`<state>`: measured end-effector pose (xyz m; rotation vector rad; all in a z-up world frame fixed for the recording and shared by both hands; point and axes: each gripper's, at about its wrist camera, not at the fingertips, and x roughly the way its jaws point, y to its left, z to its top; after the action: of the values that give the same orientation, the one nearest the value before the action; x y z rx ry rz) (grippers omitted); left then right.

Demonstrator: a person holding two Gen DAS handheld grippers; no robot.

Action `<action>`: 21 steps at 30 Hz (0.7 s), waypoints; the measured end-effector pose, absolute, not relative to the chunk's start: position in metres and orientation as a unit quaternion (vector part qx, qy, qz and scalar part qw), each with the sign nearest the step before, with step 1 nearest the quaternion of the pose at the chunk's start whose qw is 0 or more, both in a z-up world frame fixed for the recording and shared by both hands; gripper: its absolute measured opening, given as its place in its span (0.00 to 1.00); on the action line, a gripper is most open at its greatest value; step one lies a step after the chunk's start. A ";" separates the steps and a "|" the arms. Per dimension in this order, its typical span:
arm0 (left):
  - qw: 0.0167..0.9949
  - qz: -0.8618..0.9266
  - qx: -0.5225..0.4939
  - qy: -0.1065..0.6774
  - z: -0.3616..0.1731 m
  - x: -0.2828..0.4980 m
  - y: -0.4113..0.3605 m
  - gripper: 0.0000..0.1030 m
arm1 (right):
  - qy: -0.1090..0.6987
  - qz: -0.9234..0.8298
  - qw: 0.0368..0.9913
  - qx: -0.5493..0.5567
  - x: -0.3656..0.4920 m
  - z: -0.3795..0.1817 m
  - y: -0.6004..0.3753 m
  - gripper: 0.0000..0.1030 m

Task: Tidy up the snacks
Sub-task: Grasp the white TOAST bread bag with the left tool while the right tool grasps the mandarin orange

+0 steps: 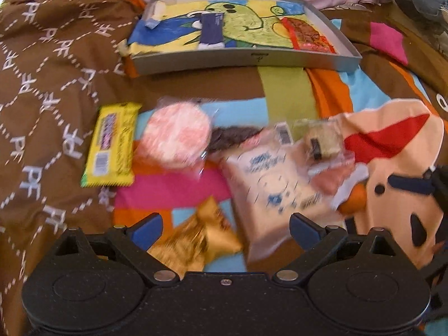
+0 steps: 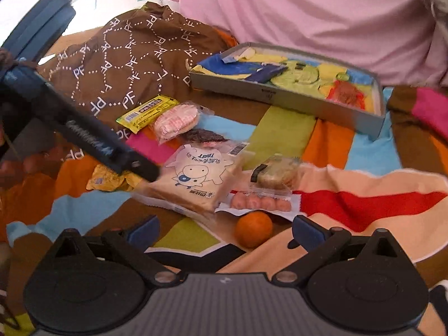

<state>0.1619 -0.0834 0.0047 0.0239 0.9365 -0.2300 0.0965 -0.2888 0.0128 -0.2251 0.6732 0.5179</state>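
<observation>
Snacks lie on a colourful bedspread. My left gripper (image 1: pixel 225 229) is open, low over a gold wrapper (image 1: pixel 201 238) that lies between its blue pads. Just right of it is a toast bag (image 1: pixel 268 184) with a cartoon cow. My right gripper (image 2: pixel 225 229) is open and empty, with an orange (image 2: pixel 253 228) between its fingers. Beyond the orange are a pink sausage pack (image 2: pixel 260 203) and the toast bag (image 2: pixel 196 176). A grey box (image 1: pixel 243 58) stands at the back, holding a dark blue packet (image 1: pixel 211 28) and a red packet (image 1: pixel 305 32).
A yellow bar (image 1: pixel 112 148), a round pink cracker pack (image 1: pixel 175 134), a dark chocolate piece (image 1: pixel 235 137) and a green-wrapped cake (image 1: pixel 322 140) lie between the grippers and the box. A brown patterned cloth (image 1: pixel 42 84) is bunched at the left. Pink fabric (image 2: pixel 308 8) rises behind the box.
</observation>
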 end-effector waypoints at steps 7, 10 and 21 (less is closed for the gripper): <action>0.871 -0.138 0.013 0.471 -0.004 0.194 -0.113 0.94 | 0.344 0.261 0.899 -0.071 0.109 0.004 -0.302 0.91; 0.865 -0.135 -0.002 0.484 -0.010 0.206 -0.120 0.92 | 0.345 0.256 0.900 -0.069 0.111 0.001 -0.305 0.85; 0.861 -0.094 -0.040 0.499 -0.027 0.228 -0.133 0.87 | 0.334 0.224 0.910 -0.098 0.112 -0.004 -0.304 0.71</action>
<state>0.2277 -0.1333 -0.0273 -0.0833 1.0462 -0.1962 0.1122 -0.3041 -0.0044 -0.2029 0.6894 0.4626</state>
